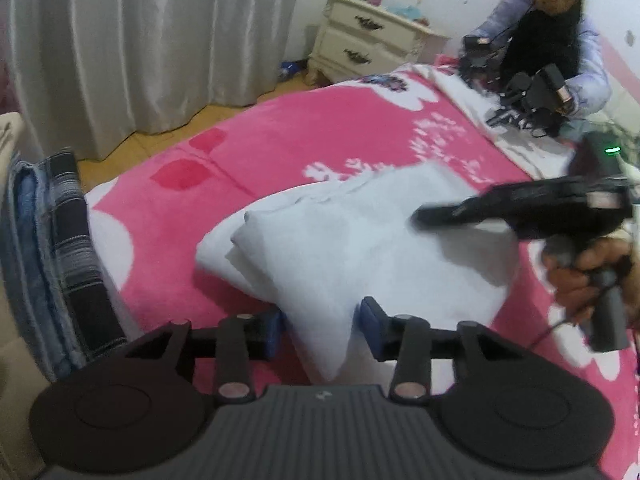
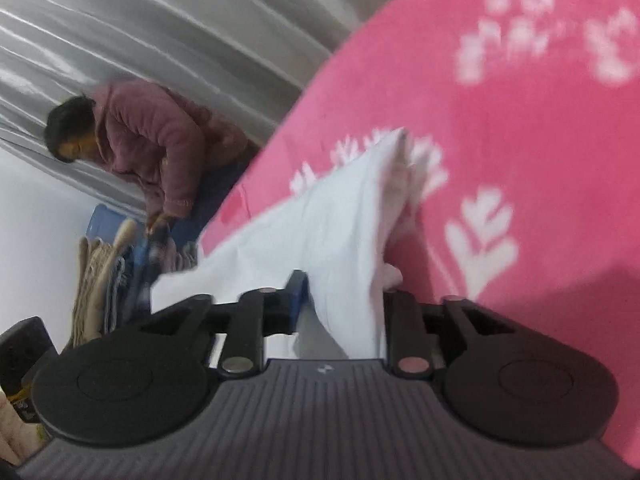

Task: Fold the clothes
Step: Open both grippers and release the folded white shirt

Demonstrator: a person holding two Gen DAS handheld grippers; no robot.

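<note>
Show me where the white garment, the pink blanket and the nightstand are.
white garment [image 1: 340, 236]: left wrist view, middle of the bunched cloth.
pink blanket [image 1: 288, 132]: left wrist view, bare pink stretch beyond the garment.
nightstand [image 1: 368, 40]: left wrist view, drawer front.

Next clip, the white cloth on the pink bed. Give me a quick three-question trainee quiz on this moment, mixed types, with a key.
1. True or false: the white cloth runs between the fingers of both the left gripper and the right gripper.
2. The blanket is: A pink with white print; B plain blue; C green.
3. Fill in: the folded pile at the left view's left edge shows denim and dark ____ fabric.

Key: 1 true; 2 A; 3 striped.
</note>
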